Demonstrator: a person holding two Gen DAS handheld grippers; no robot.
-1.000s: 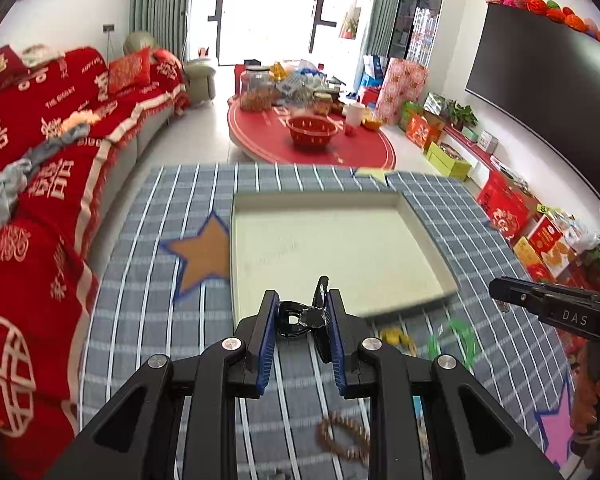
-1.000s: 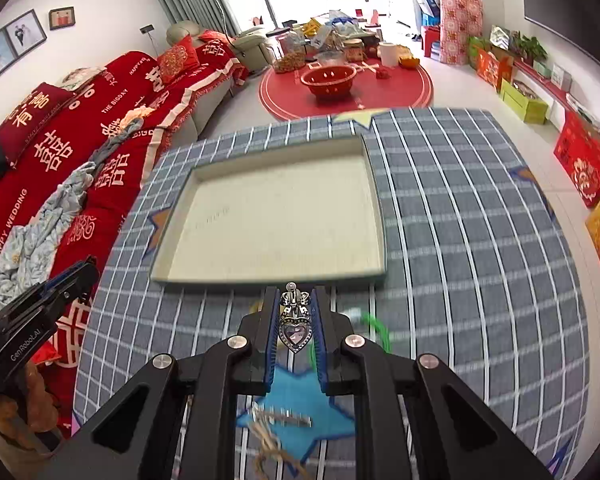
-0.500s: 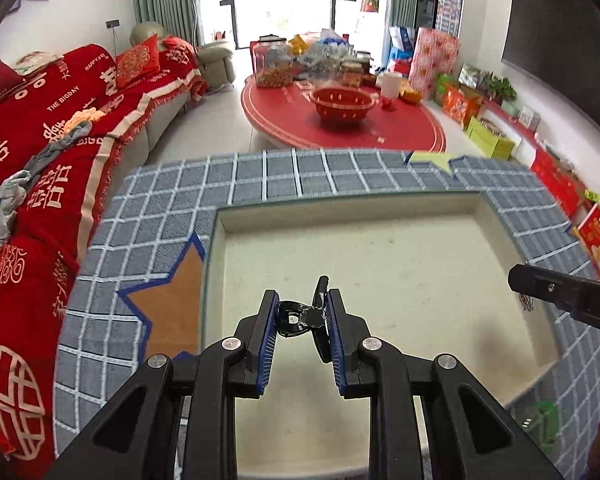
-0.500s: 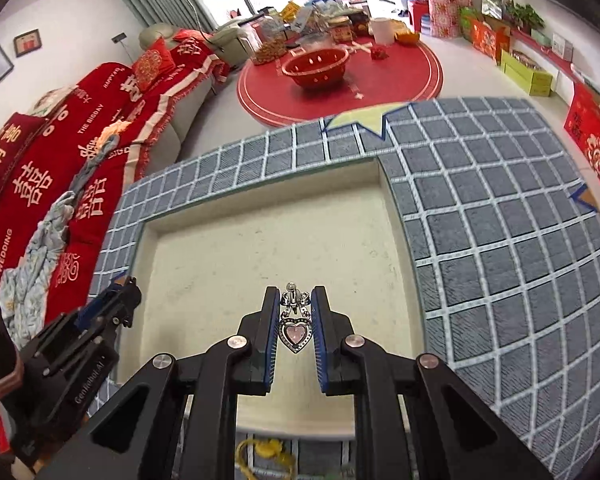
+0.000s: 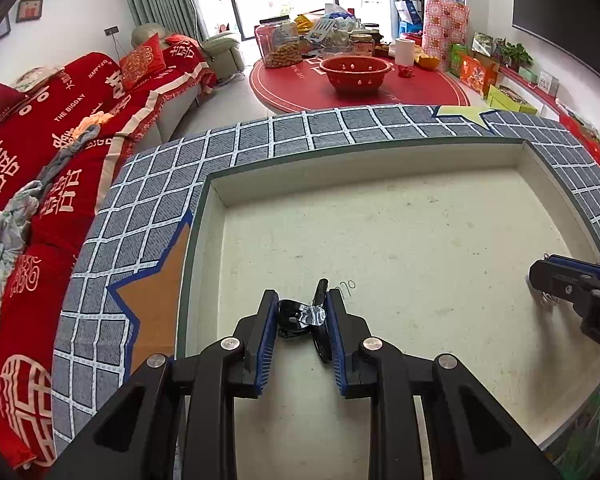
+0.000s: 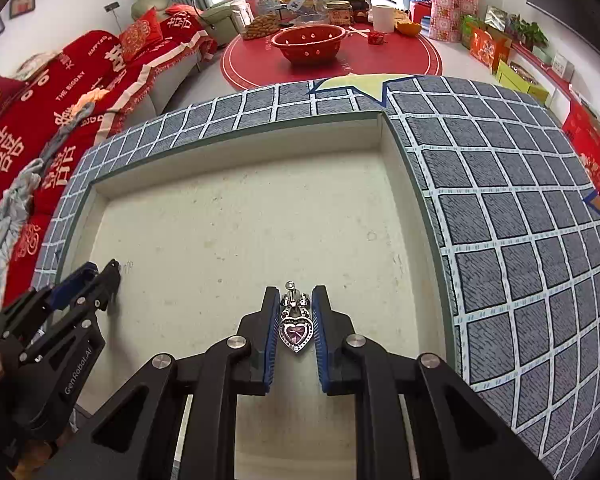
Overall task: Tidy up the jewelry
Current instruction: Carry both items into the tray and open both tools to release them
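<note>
The left gripper (image 5: 302, 316) is clamped on a black hair clip (image 5: 300, 314) with a silvery patch. The right gripper (image 6: 296, 320) pinches a silver pendant (image 6: 297, 326) set with a pink heart stone. Both point steeply down over the cream tray (image 5: 380, 168), bare beneath them, the left one near its left wall. The tray sits on a grey checked cloth (image 6: 500, 200); a red sofa (image 5: 40, 140) lies left and a red bowl (image 5: 356, 74) beyond.

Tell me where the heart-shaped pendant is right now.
The heart-shaped pendant is clamped between the right tongs, low in the centre of the right wrist view, above the floor of the cream tray, with the left tongs to its left.
</note>
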